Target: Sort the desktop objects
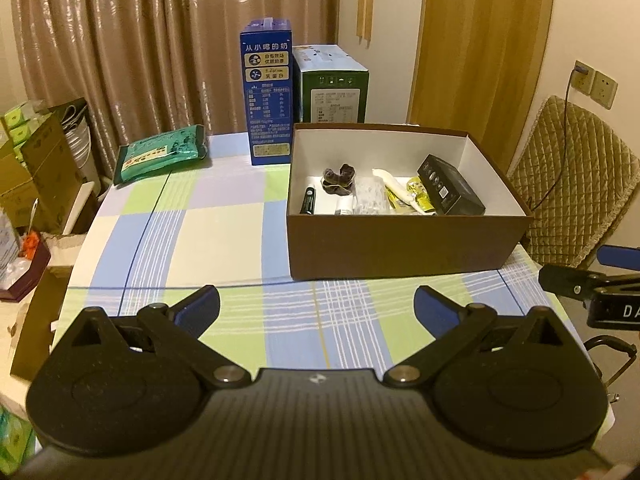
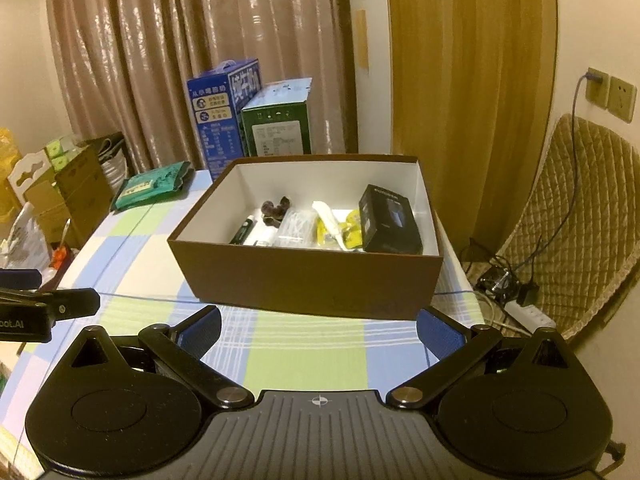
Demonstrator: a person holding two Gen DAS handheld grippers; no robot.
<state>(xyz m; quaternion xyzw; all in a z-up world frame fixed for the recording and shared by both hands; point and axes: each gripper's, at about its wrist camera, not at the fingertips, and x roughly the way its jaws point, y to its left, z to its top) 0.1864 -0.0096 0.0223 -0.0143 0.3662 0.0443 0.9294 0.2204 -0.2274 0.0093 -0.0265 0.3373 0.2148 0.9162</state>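
Both claws, left claw [image 1: 316, 312] and right claw [image 2: 318, 330], spread wide and empty; green packet [image 1: 162, 152], upper left on the desk [image 1: 224, 220], probably soft, light, best pinched mid-edge.

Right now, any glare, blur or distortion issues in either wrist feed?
Left wrist view: warm, dim light, strong fisheye bending at the edges, shiny streaks on the curtain, brown box contents fairly sharp. Right wrist view: same yellow cast and curvature, curtain glare again, dark vignette in the corners, small items in the box soft, hard to identify.
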